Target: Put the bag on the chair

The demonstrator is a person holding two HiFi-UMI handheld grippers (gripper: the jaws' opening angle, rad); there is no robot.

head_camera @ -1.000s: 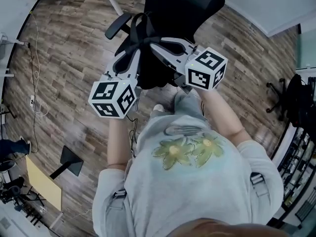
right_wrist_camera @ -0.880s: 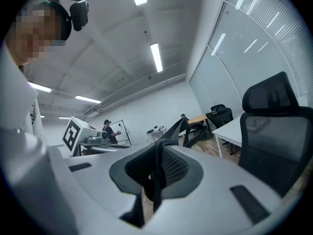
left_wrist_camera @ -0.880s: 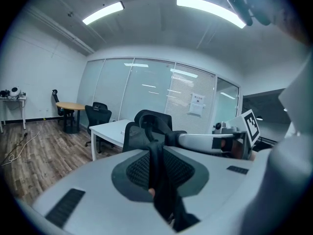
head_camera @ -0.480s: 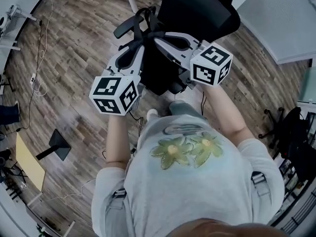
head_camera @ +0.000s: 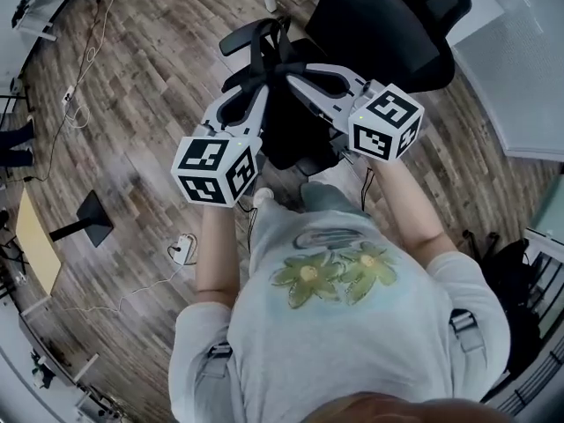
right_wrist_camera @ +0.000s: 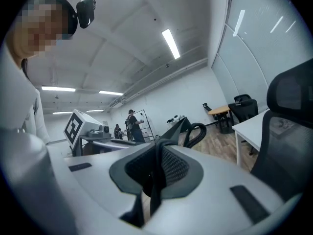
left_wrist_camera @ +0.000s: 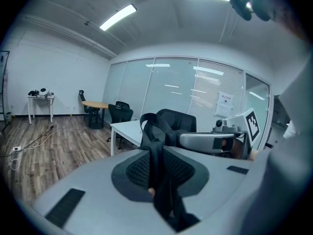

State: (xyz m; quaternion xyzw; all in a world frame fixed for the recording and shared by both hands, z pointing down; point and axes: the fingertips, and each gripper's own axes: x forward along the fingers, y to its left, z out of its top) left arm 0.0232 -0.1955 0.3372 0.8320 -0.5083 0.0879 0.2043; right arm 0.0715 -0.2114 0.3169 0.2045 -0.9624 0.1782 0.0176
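Note:
A black bag (head_camera: 286,126) hangs by its straps between my two grippers, just in front of a black mesh office chair (head_camera: 388,16). My left gripper (head_camera: 262,85) is shut on one black strap (left_wrist_camera: 157,177), which runs down between its jaws. My right gripper (head_camera: 293,71) is shut on another strap (right_wrist_camera: 155,177), whose loop (right_wrist_camera: 195,133) sticks up past the jaws. The two grippers' tips nearly meet above the bag. The chair's back (left_wrist_camera: 176,120) shows behind the strap in the left gripper view. The bag hides the chair's seat.
A white desk (head_camera: 520,77) stands right of the chair. On the wooden floor at the left lie a power strip with cables (head_camera: 182,248) and a black stand base (head_camera: 88,223). Another dark chair (head_camera: 502,263) sits at the lower right. People (right_wrist_camera: 132,124) stand far off.
In the head view the chair and floor have slid up and to the right. Both grippers keep their hold on the bag's straps and have shifted slightly right.

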